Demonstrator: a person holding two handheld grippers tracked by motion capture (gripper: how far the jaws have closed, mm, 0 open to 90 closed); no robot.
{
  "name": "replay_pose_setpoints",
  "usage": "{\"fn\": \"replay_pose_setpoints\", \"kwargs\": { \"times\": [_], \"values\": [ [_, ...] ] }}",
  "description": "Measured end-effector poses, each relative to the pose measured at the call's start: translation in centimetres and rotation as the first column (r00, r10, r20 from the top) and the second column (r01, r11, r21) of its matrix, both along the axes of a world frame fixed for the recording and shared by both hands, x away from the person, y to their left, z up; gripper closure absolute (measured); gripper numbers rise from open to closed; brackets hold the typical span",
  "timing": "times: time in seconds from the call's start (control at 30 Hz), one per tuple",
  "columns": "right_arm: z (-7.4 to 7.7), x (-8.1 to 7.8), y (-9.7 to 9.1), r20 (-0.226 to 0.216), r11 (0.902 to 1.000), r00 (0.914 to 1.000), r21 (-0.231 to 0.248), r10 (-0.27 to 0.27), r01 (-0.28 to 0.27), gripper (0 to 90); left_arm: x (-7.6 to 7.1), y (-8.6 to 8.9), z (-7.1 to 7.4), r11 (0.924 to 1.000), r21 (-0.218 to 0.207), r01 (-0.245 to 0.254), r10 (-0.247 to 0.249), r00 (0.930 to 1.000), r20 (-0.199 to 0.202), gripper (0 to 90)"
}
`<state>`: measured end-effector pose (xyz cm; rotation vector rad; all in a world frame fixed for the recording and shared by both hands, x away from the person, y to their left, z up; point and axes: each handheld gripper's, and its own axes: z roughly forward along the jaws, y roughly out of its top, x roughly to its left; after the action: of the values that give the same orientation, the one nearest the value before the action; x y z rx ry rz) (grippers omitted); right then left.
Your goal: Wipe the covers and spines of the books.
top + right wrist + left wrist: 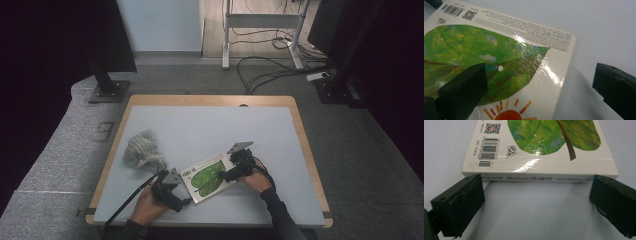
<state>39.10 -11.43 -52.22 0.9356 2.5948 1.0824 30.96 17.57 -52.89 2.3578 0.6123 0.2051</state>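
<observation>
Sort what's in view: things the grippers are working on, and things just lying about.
In the job:
book, lying flat
left gripper, open at the book's spine
right gripper, open over the cover
table

Lying about:
cloth, crumpled, apart from the book
floor cables beyond the table

In the left gripper view the white board book with the green painted leaf on its cover [541, 150] runs off the top edge, so the leaf's upper part is cut away; the small print beside its barcode is too fine to read; the spine lettering is partly covered at both ends by the black jaws of the left gripper [536, 202]. In the right gripper view the book's near and left parts are cut by the picture's edges, only the top of the orange sun showing; one black jaw of the right gripper [541, 87] covers part of the leaf; the lines of print along the cover's edge are blurred. In the high view the person's forearms are cut off at the bottom edge, and the crumpled grey-white knitted cloth [145, 149] is too small to tell its weave.
</observation>
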Motion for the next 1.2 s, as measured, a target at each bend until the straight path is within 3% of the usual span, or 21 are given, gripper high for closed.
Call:
{"fn": "replay_pose_setpoints", "kwargs": {
  "times": [0.3,0.53,0.73,1.2],
  "values": [
    [-0.5,0.8,1.3,-0.048,0.9990,0.9987,0.042,0.015,-0.013,0.0,0.0,0.0,0.0,1.0000,0.001,0.001,-0.001,1.0000,0.001,0.0],
    [-0.5,0.7,1.6,-0.058,0.9983,0.9981,0.056,0.021,-0.018,0.0,0.0,0.0,0.0,1.0000,0.001,0.000,0.000,1.0000,0.001,0.0],
    [-0.2,0.9,1.7,-0.095,0.9969,0.9955,0.078,-0.001,0.008,0.0,0.0,0.0,0.0,1.0000,0.001,0.000,0.000,1.0000,0.000,0.0],
    [1.9,0.2,1.3,-0.067,0.9899,0.9976,0.139,-0.019,0.028,0.0,0.0,0.0,0.0,1.0000,0.001,0.000,0.000,1.0000,0.000,0.0]
  ]
}}
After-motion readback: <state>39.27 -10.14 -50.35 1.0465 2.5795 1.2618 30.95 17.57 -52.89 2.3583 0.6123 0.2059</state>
